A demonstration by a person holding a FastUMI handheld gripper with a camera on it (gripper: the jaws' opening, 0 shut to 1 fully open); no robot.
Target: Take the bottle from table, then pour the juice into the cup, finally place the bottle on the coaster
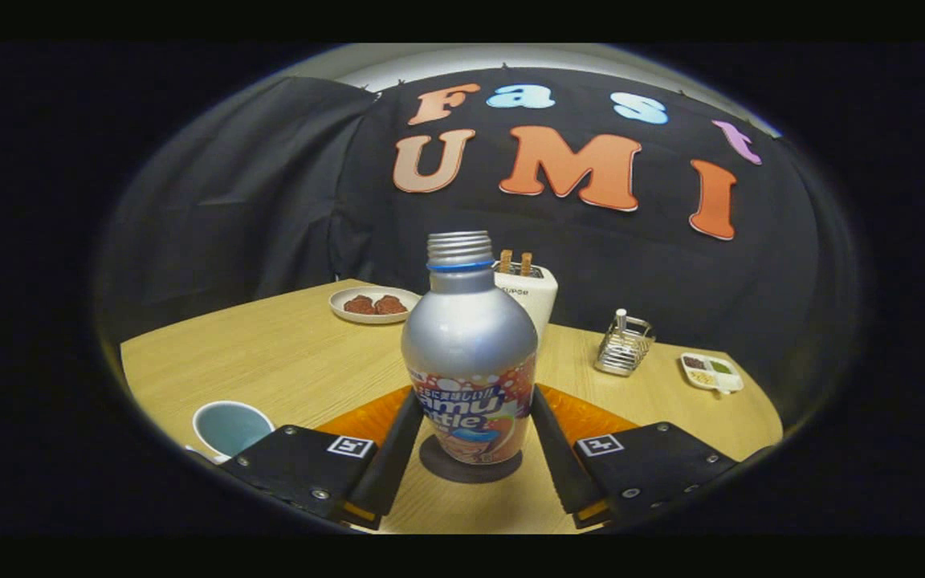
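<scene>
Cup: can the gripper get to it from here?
Probably not yet: the fingers flank the bottle on the coaster, seemingly touching it. The cup sits beside the left finger; bare table between, once the bottle is let go.

The bottle (pixel 470 337) and toaster (pixel 531 293) are carrying printed wording; the gripper (pixel 477 393) is pressing both fingers on the bottle.
</scene>
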